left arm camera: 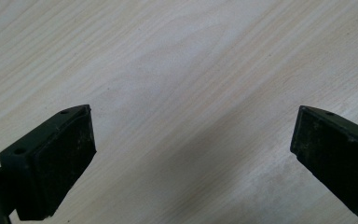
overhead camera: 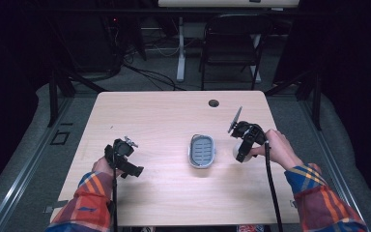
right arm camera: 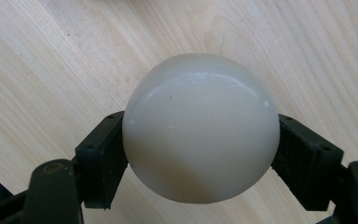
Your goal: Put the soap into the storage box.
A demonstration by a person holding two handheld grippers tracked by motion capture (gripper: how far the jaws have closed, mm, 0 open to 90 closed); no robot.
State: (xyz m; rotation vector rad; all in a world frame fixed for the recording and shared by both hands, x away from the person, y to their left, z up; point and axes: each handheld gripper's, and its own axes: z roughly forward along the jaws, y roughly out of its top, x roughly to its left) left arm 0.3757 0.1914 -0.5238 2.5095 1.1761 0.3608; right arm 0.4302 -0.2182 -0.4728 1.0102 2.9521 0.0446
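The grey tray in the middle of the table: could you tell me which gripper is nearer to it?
Right. The right gripper, shut on a white ball, sits just beside the grey tray on its right. The left gripper, open, is farther off to the tray's left.

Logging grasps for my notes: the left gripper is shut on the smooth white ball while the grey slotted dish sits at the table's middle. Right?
Not quite: the right gripper is shut on the smooth white ball, as the right gripper view shows. The left gripper is open over bare wood. The grey slotted dish does sit mid-table.
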